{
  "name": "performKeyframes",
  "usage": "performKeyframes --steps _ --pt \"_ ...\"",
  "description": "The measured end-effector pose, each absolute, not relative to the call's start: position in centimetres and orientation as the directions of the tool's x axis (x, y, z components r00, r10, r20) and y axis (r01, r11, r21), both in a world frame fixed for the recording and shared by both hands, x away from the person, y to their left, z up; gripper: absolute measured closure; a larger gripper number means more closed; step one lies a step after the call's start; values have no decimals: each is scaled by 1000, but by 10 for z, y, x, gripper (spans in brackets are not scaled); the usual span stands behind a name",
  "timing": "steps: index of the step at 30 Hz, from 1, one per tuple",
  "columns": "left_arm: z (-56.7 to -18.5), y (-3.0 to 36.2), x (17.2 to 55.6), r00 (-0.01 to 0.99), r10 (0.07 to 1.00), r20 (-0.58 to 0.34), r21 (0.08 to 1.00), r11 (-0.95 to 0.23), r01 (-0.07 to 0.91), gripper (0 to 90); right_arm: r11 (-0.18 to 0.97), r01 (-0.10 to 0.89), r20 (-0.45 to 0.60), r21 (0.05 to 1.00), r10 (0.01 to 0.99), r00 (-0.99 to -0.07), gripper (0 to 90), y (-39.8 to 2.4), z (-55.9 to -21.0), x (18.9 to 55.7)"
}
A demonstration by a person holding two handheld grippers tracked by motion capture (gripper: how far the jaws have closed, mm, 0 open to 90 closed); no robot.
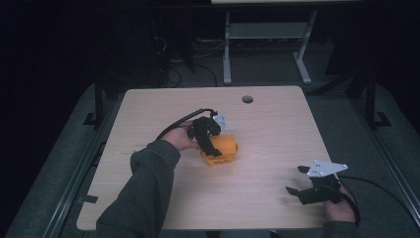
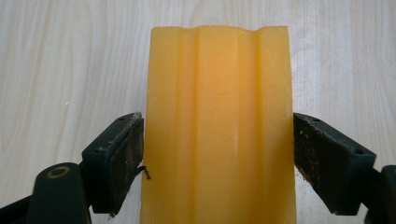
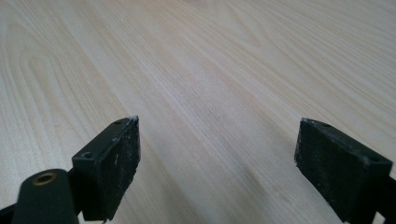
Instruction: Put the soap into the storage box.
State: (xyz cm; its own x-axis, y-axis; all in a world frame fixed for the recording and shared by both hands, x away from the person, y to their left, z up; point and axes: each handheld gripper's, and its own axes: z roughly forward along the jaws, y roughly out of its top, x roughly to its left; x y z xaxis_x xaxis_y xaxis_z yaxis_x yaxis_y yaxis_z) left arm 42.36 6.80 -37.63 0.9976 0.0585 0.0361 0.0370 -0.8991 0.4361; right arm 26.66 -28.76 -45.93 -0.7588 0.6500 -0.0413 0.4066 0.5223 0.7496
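The right tongs (image 1: 297, 191) rest spread over the near-right bench (image 1: 277, 129). The left tongs (image 1: 214, 148) straddle the orange block (image 2: 219, 126), barely touching; a loose squeeze could let it slip.

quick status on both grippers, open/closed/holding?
Left gripper: jaws astride the orange block, both pads at its sides; a firm clamp cannot be told.
Right gripper: open, holding nothing, over bare table.

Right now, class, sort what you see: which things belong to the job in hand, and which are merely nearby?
In the job:
orange block
left gripper, jaws on either side of the block
wooden table

Merely nearby:
right gripper, open over bare wood
round hole in the tabletop
white desk frame behind
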Motion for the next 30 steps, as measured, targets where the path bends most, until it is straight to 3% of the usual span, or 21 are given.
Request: performKeyframes --steps 30 --pt "-349 91 403 994 77 82 499 -866 26 187 511 410 -49 756 669 -742 137 -292 -458 266"
